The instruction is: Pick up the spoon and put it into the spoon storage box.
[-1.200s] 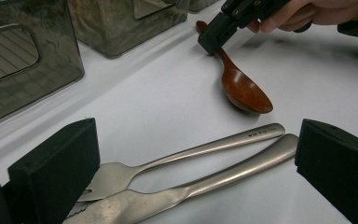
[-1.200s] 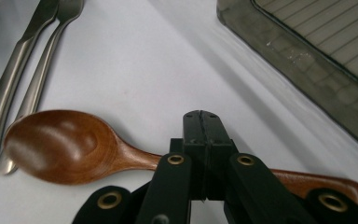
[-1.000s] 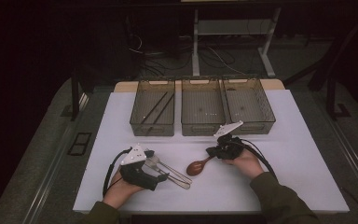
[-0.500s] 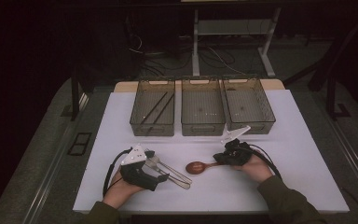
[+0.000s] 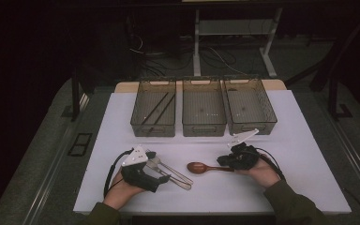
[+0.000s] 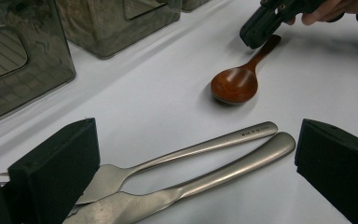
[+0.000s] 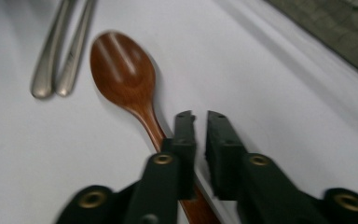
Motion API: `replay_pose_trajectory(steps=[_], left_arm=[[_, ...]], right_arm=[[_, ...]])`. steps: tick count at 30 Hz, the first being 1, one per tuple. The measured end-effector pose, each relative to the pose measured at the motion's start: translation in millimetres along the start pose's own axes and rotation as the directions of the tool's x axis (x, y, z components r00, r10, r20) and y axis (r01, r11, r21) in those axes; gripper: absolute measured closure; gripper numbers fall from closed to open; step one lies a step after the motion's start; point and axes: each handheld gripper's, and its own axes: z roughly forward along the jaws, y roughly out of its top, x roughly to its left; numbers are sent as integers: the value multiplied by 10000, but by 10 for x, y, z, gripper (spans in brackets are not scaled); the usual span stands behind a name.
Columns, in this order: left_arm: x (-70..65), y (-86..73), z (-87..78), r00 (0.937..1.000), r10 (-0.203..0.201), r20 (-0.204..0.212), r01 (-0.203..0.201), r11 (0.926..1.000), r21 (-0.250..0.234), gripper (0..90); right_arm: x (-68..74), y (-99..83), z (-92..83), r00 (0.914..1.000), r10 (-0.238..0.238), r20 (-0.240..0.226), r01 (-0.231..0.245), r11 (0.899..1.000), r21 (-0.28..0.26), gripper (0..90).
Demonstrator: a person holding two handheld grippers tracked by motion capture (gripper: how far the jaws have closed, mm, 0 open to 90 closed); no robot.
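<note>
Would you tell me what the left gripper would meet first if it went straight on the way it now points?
Probably the wooden spoon's bowl; the left gripper already straddles the metal fork and knife.

Wooden spoon [image 5: 203, 167]: reddish-brown, glossy, lying flat on the white table [image 5: 304, 187], bowl facing up and pointing toward the metal cutlery [image 5: 173, 172], handle running under the right gripper [image 5: 222, 161].

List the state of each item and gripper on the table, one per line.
wooden spoon: flat on the table, bowl up, handle under the right gripper.
fork and knife: flat, side by side, between the left gripper's jaws, not pinched.
left gripper: open wide.
right gripper: jaws just opening, narrow gap, spoon handle beside them, not clamped.
left bin: holds two dark sticks.
middle bin, right bin: look empty.
</note>
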Motion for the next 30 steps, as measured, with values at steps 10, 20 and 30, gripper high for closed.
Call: replay_pose_trajectory(steps=[10, 20, 30], left_arm=[[-5, 4, 5, 10000, 56, -15, -56, 10000, -2, 0], [-9, 8, 5, 10000, 54, 3, -54, 10000, -39, 0], [-4, 7, 5, 10000, 74, 34, -74, 10000, -25, 0]], right_arm=[[80, 136, 16, 9981, 132, -597, -178, 9968, -773, 409], [239, 363, 233, 9940, -236, -1067, 139, 9958, -902, 383], [271, 422, 453, 9922, -510, -1138, 483, 9985, -265, 414]])
